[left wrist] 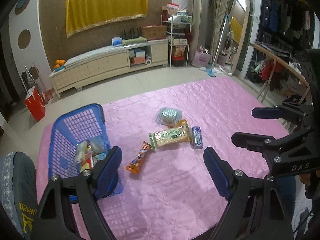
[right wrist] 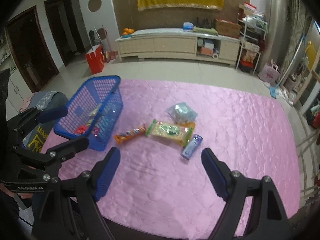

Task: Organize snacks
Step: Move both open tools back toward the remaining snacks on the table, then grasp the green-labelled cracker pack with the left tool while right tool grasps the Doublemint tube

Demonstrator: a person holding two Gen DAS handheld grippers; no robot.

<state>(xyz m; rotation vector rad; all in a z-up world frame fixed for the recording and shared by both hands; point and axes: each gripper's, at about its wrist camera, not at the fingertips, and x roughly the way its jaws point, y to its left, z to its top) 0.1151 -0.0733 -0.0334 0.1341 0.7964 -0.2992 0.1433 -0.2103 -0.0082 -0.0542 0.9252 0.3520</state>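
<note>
Left wrist view: my left gripper (left wrist: 163,160) stands wide with nothing between its fingers, above the pink cloth (left wrist: 220,104). Its left finger overlaps the near corner of the basket (left wrist: 60,124), which holds several packets. The orange bar (left wrist: 139,158) lies with its long axis slanting from near-left to far-right, toward the biscuit pack (left wrist: 170,137), which lies crosswise. My right gripper (right wrist: 161,159) is wide and empty too, with the purple pack (right wrist: 192,146) just beyond it.
</note>
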